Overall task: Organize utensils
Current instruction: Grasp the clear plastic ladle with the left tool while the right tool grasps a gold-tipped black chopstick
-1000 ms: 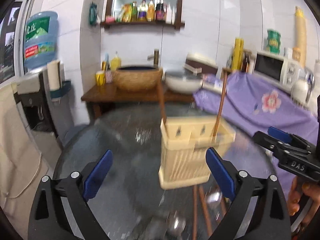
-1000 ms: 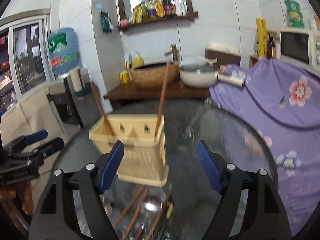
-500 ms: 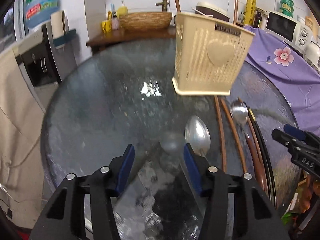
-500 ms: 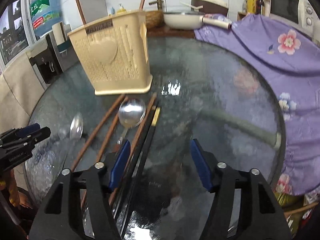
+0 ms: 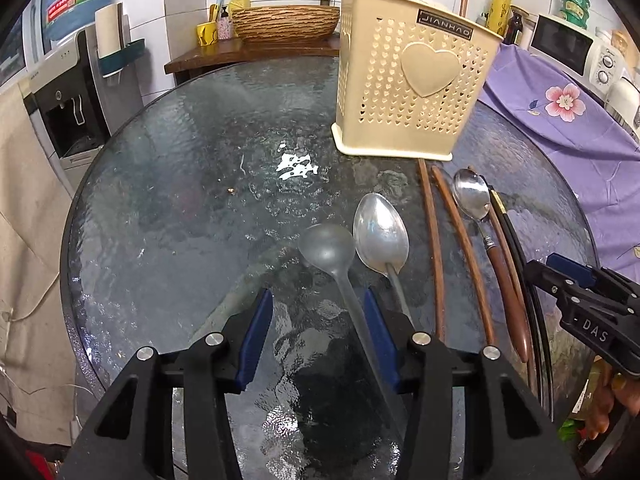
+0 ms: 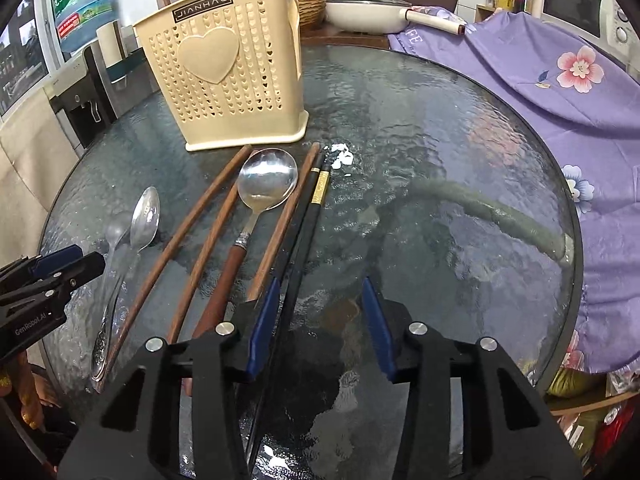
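Note:
A cream perforated utensil holder (image 5: 412, 76) (image 6: 224, 76) stands on the round glass table (image 5: 168, 184) with two brown sticks in it. In front of it lie a clear ladle spoon (image 5: 326, 246), a silver spoon (image 5: 380, 232), brown chopsticks (image 5: 434, 248), a wooden-handled spoon (image 6: 268, 180) and black chopsticks (image 6: 316, 196). My left gripper (image 5: 318, 320) is low over the table, jaws closing; the clear spoon's handle runs between them beside the right pad, untouched on the left. My right gripper (image 6: 320, 316) is closing too, with the black chopsticks just inside its left pad.
A purple flowered cloth (image 6: 560, 80) covers furniture to the right of the table. A water dispenser (image 5: 72, 92) stands on the left, and a wooden counter with a woven basin (image 5: 286, 24) is behind. A person's hand (image 5: 616, 404) holds the right gripper at the table's near edge.
Both grippers dropped from above the holder down to the table and tilted downward. Their jaws narrowed, the left around the clear spoon's handle, the right around the black chopsticks.

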